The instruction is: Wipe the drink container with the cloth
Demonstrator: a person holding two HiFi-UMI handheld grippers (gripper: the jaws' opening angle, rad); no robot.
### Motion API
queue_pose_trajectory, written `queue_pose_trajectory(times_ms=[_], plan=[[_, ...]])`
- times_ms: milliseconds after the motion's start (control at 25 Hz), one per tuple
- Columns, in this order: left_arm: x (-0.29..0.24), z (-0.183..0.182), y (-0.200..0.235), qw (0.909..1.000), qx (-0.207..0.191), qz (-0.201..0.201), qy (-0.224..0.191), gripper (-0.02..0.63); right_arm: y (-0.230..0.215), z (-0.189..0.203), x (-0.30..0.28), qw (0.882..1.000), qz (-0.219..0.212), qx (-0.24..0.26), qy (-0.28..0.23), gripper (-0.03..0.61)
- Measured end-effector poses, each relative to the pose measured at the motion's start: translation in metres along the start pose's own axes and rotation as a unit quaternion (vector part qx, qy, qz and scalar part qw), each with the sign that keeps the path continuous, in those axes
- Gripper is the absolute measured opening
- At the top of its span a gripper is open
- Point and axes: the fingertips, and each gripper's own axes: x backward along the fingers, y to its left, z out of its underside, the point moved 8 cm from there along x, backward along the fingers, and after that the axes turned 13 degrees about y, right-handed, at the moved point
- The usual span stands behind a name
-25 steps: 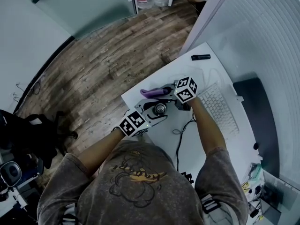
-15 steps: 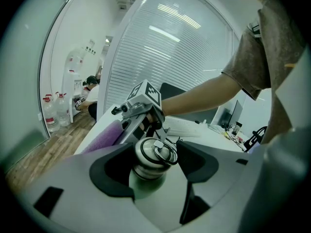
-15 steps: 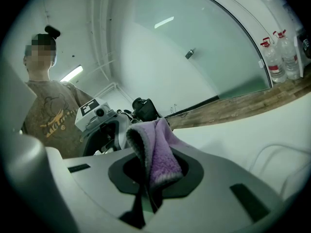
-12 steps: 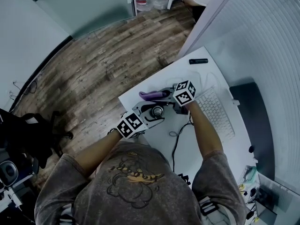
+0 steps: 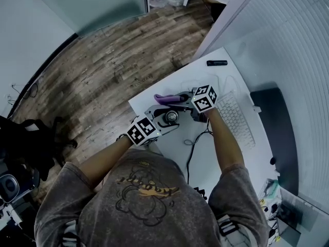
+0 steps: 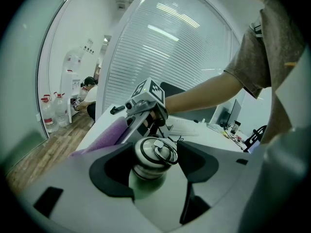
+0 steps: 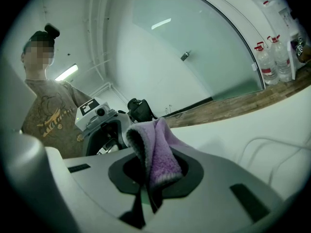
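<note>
White desk (image 5: 205,78), steel drink container (image 6: 151,157), purple cloth (image 7: 158,154)

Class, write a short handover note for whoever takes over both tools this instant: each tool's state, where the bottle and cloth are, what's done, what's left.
Left tool: shut on the metal bottle, held over the white desk.
Right tool: shut on the folded purple cloth, close beside the bottle; whether they touch is unclear.
Done: both items are gripped and close together.
Left: rub the cloth over the bottle. How much is already wiped cannot be told.
</note>
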Motion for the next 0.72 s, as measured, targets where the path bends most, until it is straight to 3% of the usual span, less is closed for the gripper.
queue_pose_trajectory(times_ms=[720], plan=[[-0.001,0.0,0.0,0.9998,-0.017,0.007,0.007,0.291,0.011,0.03,0.02,0.996,0.064,-0.038,-0.055,0.049]])
